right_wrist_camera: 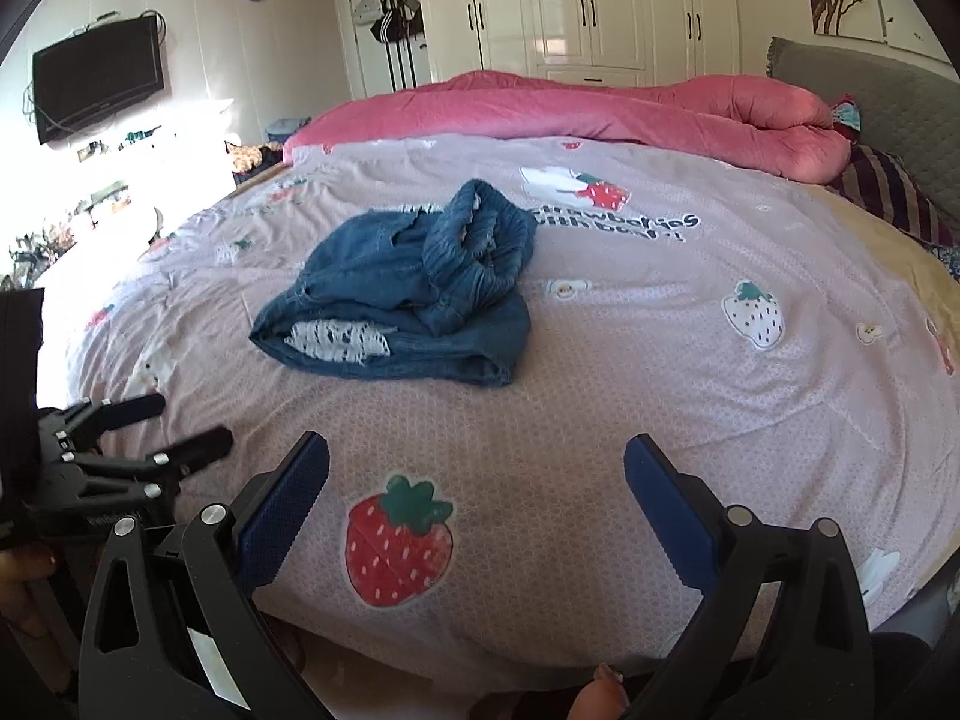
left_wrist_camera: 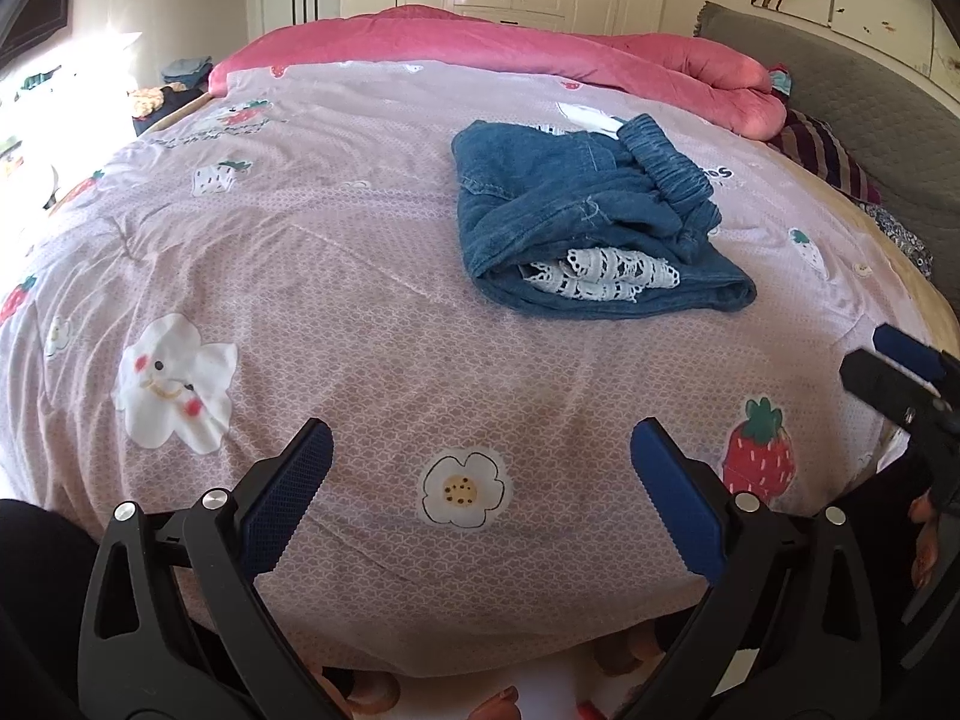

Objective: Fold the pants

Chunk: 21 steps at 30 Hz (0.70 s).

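The bed [left_wrist_camera: 336, 276], spread with a pale pink quilt cover printed with strawberries, flowers and cartoon animals, fills both views and serves as the broad, soft work surface; a rose-pink duvet [left_wrist_camera: 540, 54] lies bunched along its far edge by the grey headboard [left_wrist_camera: 864, 78], apparently pushed back to leave the middle free for folding. Beyond it stand cream wardrobes [right_wrist_camera: 600, 6], and a television [right_wrist_camera: 99, 75] hangs on the left-hand wall. Well out on the cover, apart from both tools, sit the blue denim pants [left_wrist_camera: 576, 210]: a loose heap rather than a flat fold, with the ribbed elastic waistband [right_wrist_camera: 480, 240] standing up on top and a strip of white lace trim [left_wrist_camera: 600, 276] showing from between the layers at the near edge. To my eye the folding has not begun, or at least needs redoing, since nothing lies smooth or squared. The left gripper [left_wrist_camera: 480, 480] hangs over the near edge of the bed with its blue-padded jaws spread wide and nothing between them, and the right gripper [right_wrist_camera: 477, 492] sits likewise, wide apart and holding nothing. Both point toward the heap, a sensible ready stance; the raised waistband looks the easiest part to pinch and draw out flat.
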Motion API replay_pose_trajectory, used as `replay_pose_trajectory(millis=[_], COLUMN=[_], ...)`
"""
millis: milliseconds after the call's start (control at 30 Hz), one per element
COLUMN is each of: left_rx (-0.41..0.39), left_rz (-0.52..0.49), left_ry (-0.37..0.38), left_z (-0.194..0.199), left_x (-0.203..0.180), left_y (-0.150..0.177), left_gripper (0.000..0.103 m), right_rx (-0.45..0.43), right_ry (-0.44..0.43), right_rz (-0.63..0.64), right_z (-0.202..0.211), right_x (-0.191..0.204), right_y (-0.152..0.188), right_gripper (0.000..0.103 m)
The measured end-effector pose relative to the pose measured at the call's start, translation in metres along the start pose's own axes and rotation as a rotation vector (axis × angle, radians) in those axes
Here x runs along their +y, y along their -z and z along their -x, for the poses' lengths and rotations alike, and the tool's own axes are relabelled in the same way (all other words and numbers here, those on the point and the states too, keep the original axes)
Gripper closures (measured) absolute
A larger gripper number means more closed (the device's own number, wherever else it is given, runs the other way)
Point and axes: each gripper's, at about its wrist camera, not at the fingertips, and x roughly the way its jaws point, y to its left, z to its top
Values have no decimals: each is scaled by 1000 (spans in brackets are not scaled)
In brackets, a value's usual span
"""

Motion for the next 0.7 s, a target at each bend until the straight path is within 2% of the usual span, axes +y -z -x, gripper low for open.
replay_pose_trajectory(millis=[700], left_rx=[16], left_rz=[7], left_ry=[-2], left_z=[-8], left_x=[0], left_y=[-1], left_gripper=[10], right_rx=[21], right_ry=[0], right_rz=[10], right_z=[-14], right_x=[1], right_y=[-4], right_gripper=[4])
